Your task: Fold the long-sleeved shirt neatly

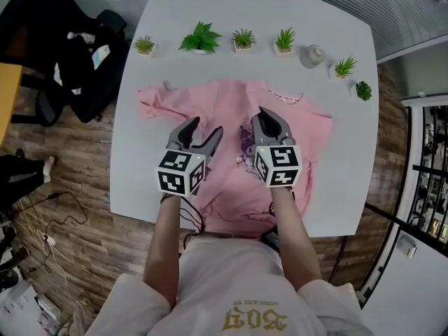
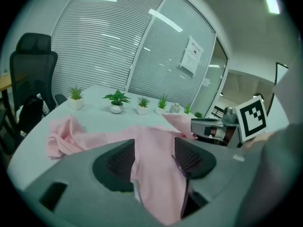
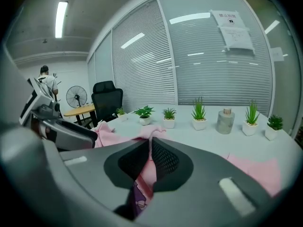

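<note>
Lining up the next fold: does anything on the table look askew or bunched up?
Yes. The pink shirt has its sleeve at the head view's left crumpled in a heap instead of lying flat. The potted plants all stand upright.

Close up, the right gripper (image 3: 150, 142) fills the foreground. Its two dark ribbed jaws are nearly together, pinching a fold of the pink shirt (image 3: 255, 169), and a purple print shows on the cloth just below them. The shirt lies spread over a pale bench (image 3: 199, 137). Small potted plants (image 3: 199, 113) and a grey jar (image 3: 226, 120) line the bench's far edge. Beyond stand a black office chair (image 3: 106, 100) and slatted blinds (image 3: 142, 65).
</note>
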### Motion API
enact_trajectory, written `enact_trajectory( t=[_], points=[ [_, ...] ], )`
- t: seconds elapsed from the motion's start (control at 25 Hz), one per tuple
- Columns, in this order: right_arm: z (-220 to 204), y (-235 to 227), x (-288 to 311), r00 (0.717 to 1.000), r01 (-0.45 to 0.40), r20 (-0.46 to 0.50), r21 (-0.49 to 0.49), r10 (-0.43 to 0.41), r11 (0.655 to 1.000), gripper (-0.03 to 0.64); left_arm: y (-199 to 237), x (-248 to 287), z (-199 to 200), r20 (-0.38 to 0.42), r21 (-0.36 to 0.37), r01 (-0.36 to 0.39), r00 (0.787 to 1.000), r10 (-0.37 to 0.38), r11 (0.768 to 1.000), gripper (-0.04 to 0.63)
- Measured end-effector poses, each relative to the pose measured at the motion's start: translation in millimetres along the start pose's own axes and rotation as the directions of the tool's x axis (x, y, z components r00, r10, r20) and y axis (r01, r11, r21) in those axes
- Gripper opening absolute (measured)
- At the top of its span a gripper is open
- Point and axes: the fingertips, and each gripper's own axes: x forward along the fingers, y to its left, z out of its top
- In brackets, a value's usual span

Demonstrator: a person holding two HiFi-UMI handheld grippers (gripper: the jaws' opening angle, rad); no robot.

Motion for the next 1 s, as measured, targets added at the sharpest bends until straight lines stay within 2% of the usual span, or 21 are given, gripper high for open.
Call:
enact_trajectory(
  t=[0.12,0.24,0.32,0.52,0.64,0.88,0.96,1.0],
  points=[
    [-20,8,15,0.998,0.005,-0.058,-0.089,-0.011,0.996,0.031,3,3,-5,-0.009,-0.005,0.000,1.000,0.000,1.000,0.261],
    [-44,18,28,0.988,-0.026,-0.154,-0.199,-0.005,0.980,0.034,5,5,-10,-0.017,-0.010,-0.002,1.000,0.002,1.000,0.261],
    [-55,24,31,0.978,-0.054,-0.210,-0.279,-0.006,0.959,0.074,7,4,-10,-0.019,-0.016,-0.004,1.000,0.004,1.000,0.261],
    [-51,31,32,0.977,-0.043,-0.209,-0.417,-0.050,0.908,0.098,12,3,-10,-0.014,-0.033,-0.011,1.000,0.010,0.999,0.260],
    [-45,36,36,0.977,-0.048,-0.202,-0.515,-0.066,0.856,0.123,14,4,-11,-0.015,-0.038,-0.012,1.000,0.011,0.999,0.259],
    [-59,57,49,0.961,-0.167,-0.275,-0.668,-0.032,0.725,0.168,15,3,-12,-0.011,-0.051,-0.015,1.000,0.015,0.999,0.258],
    [-62,66,50,0.957,-0.204,-0.290,-0.685,-0.004,0.699,0.199,18,2,-11,-0.006,-0.057,-0.020,1.000,0.019,0.998,0.257],
    [-63,70,51,0.955,-0.217,-0.296,-0.681,0.009,0.699,0.238,19,1,-11,-0.003,-0.059,-0.023,1.000,0.023,0.998,0.256]
  ],
)
